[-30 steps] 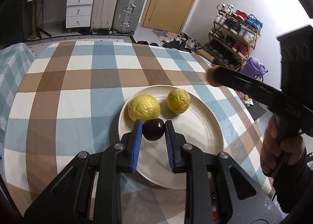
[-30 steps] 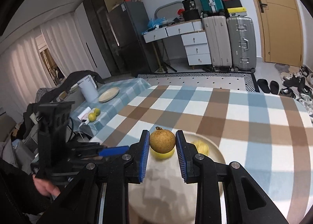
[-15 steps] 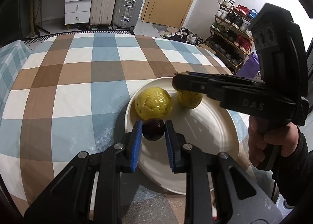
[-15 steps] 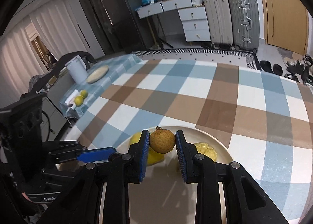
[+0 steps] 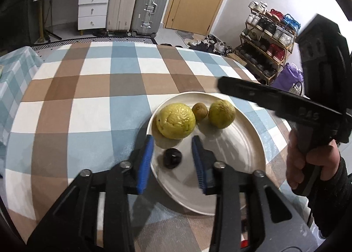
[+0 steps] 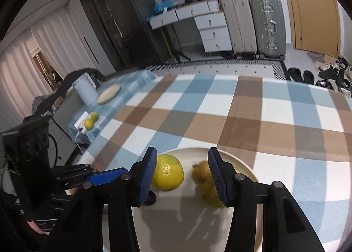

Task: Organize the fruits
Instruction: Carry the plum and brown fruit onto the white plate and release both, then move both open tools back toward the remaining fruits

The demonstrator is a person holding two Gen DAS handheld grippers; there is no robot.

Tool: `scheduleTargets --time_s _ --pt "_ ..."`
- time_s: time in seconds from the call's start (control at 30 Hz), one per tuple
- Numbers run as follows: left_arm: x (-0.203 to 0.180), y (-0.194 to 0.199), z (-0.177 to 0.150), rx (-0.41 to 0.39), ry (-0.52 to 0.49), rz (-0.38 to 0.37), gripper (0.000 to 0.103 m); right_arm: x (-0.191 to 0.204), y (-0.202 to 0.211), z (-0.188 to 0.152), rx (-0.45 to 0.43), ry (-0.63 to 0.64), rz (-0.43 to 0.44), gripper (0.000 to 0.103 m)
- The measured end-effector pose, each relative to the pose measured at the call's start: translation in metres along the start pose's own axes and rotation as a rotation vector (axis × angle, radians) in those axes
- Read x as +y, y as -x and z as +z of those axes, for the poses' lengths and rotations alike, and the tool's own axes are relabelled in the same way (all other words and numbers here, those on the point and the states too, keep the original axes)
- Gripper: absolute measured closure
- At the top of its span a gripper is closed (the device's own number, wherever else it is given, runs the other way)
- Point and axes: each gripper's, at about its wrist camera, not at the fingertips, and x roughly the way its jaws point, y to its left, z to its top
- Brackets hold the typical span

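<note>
Both fingers spread wide and empty, dark plum (image 5: 172, 158) between left fingers (image 5: 145, 163), stem end up, on plate (image 5: 253, 141)

White round plate (image 5: 242, 186) on the checked surface (image 5: 88, 108), near its edge. Four fruits on it. Large yellow-green wrinkled fruit (image 5: 175, 120) at the plate's left rim. Small brown round fruit (image 5: 199, 111) just beside it, touching or nearly so. Smaller yellow-green fruit (image 5: 221, 113) on the brown one's other side, close against it. Small dark, near-black fruit (image 5: 172, 158) lies apart from the three, nearer the camera, by the left rim.
</note>
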Motion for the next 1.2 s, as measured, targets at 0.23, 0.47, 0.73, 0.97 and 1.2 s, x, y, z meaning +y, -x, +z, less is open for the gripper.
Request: scheduleTargets --time_s 0.23,0.47,0.73,0.97,1.2 --pt "-0.018 0.036 -0.007 -0.049 -0.014 0.032 0.04 0.008 0.063 -0.011 -0.12 -0.021 -0.007 0.026" --pt "-0.04 0.076 -0.017 -0.103 -0.019 0.071 0.022 0.02 0.117 -0.038 -0.185 -0.029 -0.024 0.008" --pt "-0.071 0.109 -0.036 -0.124 -0.033 0.092 0.02 0.034 0.16 -0.077 -0.225 -0.043 -0.025 0.003" --pt "-0.09 0.133 -0.055 -0.146 -0.046 0.095 0.013 0.05 0.189 -0.106 -0.26 -0.023 -0.041 0.0" --pt "-0.1 0.151 -0.08 -0.178 -0.032 0.09 0.001 0.058 0.205 -0.134 -0.28 -0.03 -0.052 0.0"
